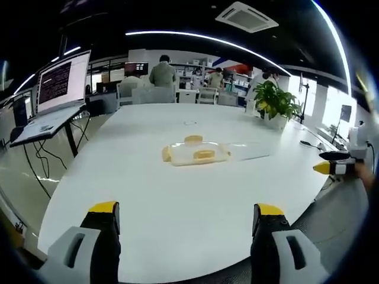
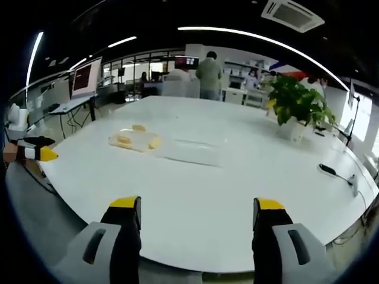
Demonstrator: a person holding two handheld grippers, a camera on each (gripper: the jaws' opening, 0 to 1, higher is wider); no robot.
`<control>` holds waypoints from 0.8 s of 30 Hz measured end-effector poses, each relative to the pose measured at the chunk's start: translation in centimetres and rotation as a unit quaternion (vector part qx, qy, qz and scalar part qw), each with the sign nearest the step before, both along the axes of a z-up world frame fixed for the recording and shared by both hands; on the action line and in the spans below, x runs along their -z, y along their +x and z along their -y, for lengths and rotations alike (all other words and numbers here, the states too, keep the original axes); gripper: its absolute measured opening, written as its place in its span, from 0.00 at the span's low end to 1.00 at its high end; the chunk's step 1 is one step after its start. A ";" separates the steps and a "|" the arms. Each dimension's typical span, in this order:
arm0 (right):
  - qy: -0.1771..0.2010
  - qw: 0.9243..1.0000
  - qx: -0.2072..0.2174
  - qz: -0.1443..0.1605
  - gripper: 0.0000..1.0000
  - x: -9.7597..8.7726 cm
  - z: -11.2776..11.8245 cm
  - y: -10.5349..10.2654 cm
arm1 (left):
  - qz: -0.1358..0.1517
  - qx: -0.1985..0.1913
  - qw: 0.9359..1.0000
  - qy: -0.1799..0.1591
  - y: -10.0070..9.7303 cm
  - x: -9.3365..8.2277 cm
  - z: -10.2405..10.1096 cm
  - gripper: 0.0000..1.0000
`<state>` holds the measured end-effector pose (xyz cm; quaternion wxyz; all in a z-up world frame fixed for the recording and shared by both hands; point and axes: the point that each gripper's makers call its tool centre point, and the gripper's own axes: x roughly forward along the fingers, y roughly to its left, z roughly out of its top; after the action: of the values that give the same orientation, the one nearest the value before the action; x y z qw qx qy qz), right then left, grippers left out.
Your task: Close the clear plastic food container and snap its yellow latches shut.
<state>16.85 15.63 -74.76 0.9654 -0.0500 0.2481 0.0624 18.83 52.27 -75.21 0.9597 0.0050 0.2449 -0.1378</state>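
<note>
Yellow-tipped jaws of the left gripper (image 1: pixel 186 216) rise nearest in the left gripper view, standing well apart with nothing between them. The right gripper (image 2: pixel 197 210) shows the same in the right gripper view: jaws spread wide, empty. Both hang at the near edge of the white table (image 1: pixel 177 195), well short of the work.

The clear plastic food container (image 1: pixel 194 153) lies out toward the middle of the table, well apart from both grippers. Its yellow latches (image 1: pixel 204 155) show as pale yellow tabs around the body. A clear lid (image 2: pixel 192 151) appears to lie flat on the table just beside the container, on the side toward the potted plant (image 2: pixel 299 103); whether it is hinged to the body or loose cannot be told at this distance.

Assessment: the task appears not yet begun. The container looks open and no latch is engaged by either gripper. Outstanding: approach, bring the lid over the body, seat it, then press each latch down.

Also present: a laptop (image 1: pixel 56 89) on a stand, and people at desks beyond the table.
</note>
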 end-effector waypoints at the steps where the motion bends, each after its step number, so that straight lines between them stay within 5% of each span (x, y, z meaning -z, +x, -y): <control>1: 0.000 1.000 0.001 0.001 0.75 0.0 0.0 0.0 | 0.001 0.001 1.000 -0.003 0.0 -0.1 0.0 0.90; 9: 0.008 1.000 0.002 -0.004 0.83 -0.2 0.1 0.2 | -0.009 0.039 0.999 -0.035 0.3 -0.2 0.8 0.94; 12: 0.010 0.999 -0.010 0.036 0.84 -1.8 -0.2 0.7 | -0.009 0.056 0.997 -0.049 0.4 -0.5 1.4 0.84; 14: -0.023 0.999 -0.020 0.032 0.83 -2.1 0.3 1.2 | 0.026 0.073 0.996 -0.039 0.7 -1.6 1.8 0.85; 19: -0.045 0.994 -0.083 0.048 0.79 -4.0 -1.1 3.7 | 0.063 0.107 0.992 0.030 2.1 -3.0 2.0 0.78; 22: -0.053 0.991 -0.106 0.060 0.74 -4.8 -1.7 5.5 | 0.116 0.136 0.984 0.017 3.3 -4.9 3.1 0.65; 24: -0.050 0.990 -0.115 0.058 0.73 -4.9 -2.1 6.8 | 0.122 0.140 0.983 0.014 4.2 -5.2 2.9 0.66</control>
<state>23.63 17.75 -69.90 0.9610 -0.1295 0.1872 0.1572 23.01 49.36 -69.97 0.9535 0.0697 0.1251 -0.2653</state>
